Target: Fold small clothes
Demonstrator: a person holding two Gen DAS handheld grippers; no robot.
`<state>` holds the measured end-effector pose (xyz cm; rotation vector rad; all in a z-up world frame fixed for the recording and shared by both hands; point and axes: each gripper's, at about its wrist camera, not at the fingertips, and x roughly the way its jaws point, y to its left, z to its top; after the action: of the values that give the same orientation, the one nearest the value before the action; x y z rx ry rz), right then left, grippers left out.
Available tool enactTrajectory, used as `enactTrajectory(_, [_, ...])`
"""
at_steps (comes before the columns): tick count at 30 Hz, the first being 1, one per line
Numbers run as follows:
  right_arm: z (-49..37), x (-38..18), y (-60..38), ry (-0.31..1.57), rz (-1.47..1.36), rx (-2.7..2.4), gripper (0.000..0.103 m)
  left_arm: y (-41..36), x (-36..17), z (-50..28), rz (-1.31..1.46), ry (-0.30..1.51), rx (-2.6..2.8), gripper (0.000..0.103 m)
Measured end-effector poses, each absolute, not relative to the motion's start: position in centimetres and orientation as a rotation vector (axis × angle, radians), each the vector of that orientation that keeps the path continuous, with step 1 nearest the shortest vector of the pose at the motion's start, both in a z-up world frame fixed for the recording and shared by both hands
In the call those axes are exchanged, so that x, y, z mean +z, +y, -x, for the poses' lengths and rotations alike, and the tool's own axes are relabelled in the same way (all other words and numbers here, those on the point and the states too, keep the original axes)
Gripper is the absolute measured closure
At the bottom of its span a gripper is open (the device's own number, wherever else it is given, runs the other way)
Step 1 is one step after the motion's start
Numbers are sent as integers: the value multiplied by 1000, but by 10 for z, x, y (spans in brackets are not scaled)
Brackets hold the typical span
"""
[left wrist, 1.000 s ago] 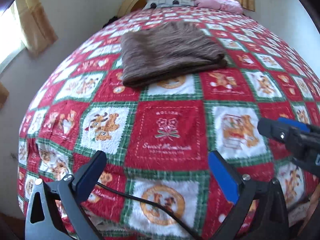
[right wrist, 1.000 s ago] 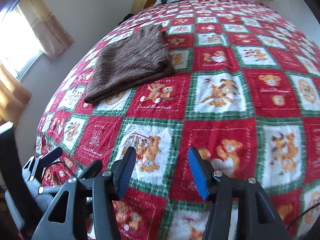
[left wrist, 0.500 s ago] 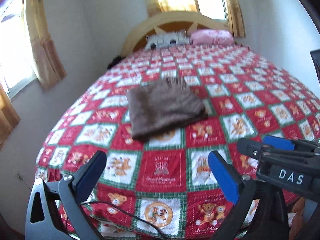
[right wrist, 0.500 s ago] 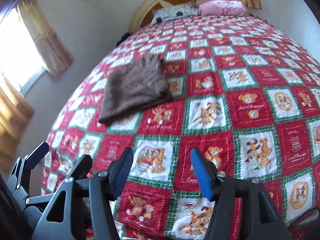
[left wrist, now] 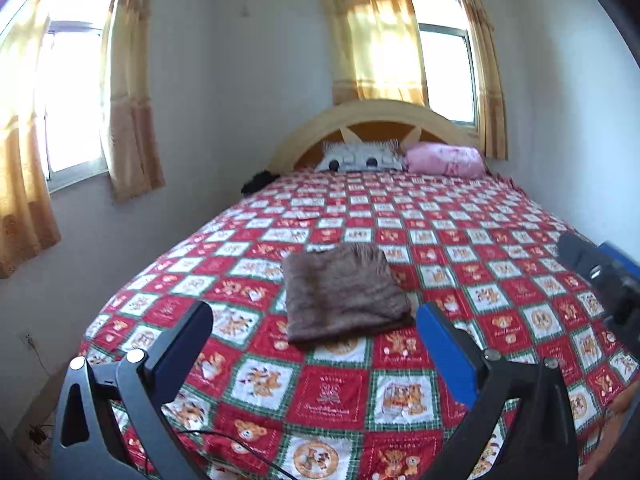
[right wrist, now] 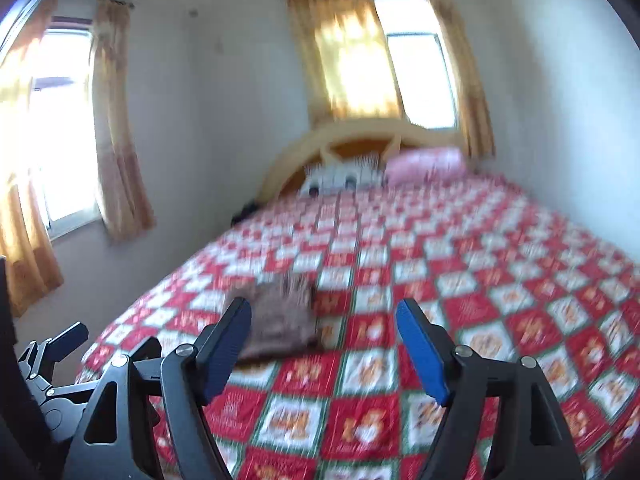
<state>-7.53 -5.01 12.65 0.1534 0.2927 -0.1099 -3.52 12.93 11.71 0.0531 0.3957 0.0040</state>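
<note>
Blue-padded tongs first: your left gripper [left wrist: 316, 344] is spread wide with nothing between the pads, hanging above the near end of the bed. Your right gripper [right wrist: 324, 344] is opening up too, jaws apart and empty, though that view is pretty smeared. In the left view you can catch the right one poking in at the right edge, well clear of the fabric.

Under both sits the quilt [left wrist: 500, 264], red and white squares with green borders and little bears, covering the whole bed. Your folded brown garment [left wrist: 344, 292] lies flat on it, toward the near left part of the bed, a bit in from the left edge, touching neither gripper.

Further back, at the head edge, a black-and-white pillow [left wrist: 360, 158] sits beside a pink pillow [left wrist: 444, 160], against the arched wooden headboard [left wrist: 380, 114]. Yellow curtains [left wrist: 372, 36] hang behind that.
</note>
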Motion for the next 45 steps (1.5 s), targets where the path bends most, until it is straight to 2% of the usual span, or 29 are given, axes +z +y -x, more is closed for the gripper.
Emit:
enactTrajectory(8, [102, 147, -41, 134, -101, -107, 21, 128, 134, 51, -76, 312, 46, 0])
enactTrajectory(20, [103, 139, -47, 160, -132, -123, 21, 120, 137, 60, -107, 272, 62, 0])
enactTrajectory(45, [100, 131, -51, 184, -136, -112, 21, 124, 131, 53, -105, 317, 66, 0])
